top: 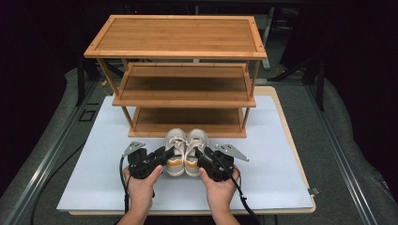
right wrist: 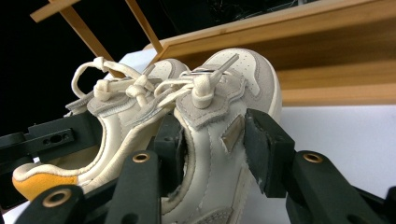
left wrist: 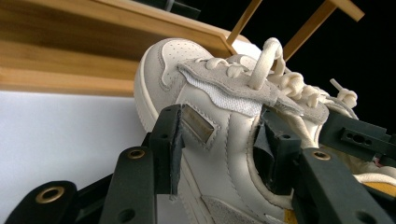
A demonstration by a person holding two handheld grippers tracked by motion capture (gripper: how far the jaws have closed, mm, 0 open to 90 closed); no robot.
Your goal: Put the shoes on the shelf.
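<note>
Roughly centred on white mat [top: 94,178], just in front of rack: 2 shoes, cream w/ orange heel patches, side by side, toes toward rack. 1 bamboo rack [top: 176,51], 3 shelves.

2 grippers, 1 per hand, each w/ 2 black jaws.

Left gripper [top: 165,153]: jaws about halfway apart, clamped across side wall of left shoe [top: 176,152], one jaw on outer side, other inside the collar. Seen close in left gripper view: left shoe [left wrist: 219,135], pads [left wrist: 176,144] pressed on leather near small metal tag.

Right gripper [top: 199,154]: same on right shoe [top: 195,151], jaws about half open, one inside collar, one on outer side. Right gripper view: right shoe [right wrist: 215,135], pad [right wrist: 261,149] against outer side.

Laces: tied, 1 knot per shoe. Can't tell if soles touch mat.

2 hands, 2 trailing cables, 2 grey three-cornered plates atop grippers.
</note>
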